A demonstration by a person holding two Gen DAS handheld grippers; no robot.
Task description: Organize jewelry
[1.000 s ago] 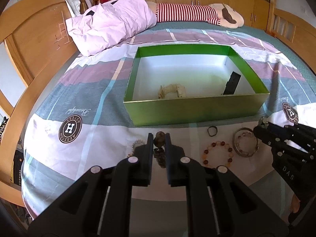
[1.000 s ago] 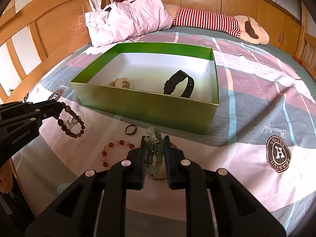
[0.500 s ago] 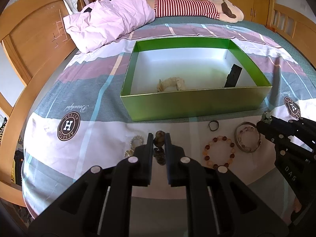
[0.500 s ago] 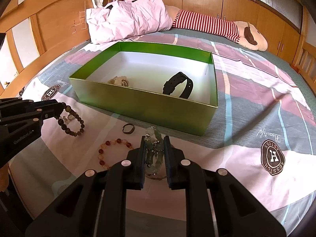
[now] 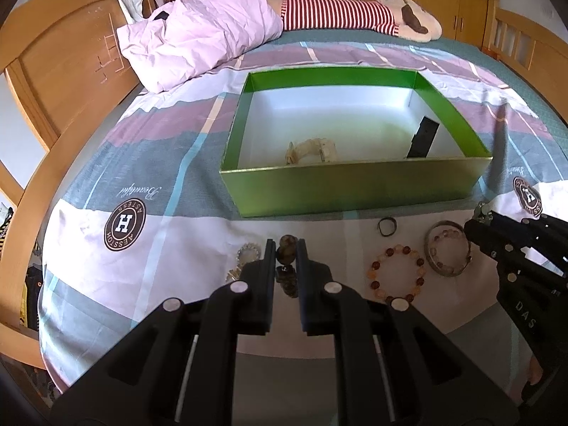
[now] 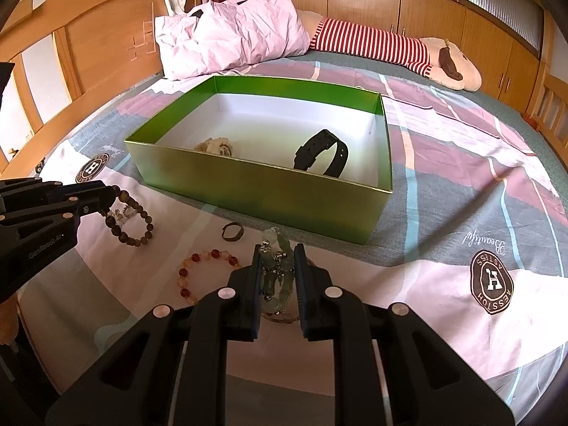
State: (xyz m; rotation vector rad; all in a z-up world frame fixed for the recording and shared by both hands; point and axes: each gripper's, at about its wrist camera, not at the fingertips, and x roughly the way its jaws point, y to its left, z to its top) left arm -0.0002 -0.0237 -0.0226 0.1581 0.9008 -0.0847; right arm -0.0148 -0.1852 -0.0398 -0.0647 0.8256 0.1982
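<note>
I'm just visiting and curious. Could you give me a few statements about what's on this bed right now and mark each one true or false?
1. The left gripper is shut on a dark brown bead bracelet. True.
2. The green box holds nothing. False: a black watch and a pale one lie inside.
3. The right gripper holds a green stone bracelet. True.
4. The orange bead bracelet is in the box. False: it lies on the bedsheet.

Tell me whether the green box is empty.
Not empty. The green box holds a black watch band and a cream bracelet.
</note>
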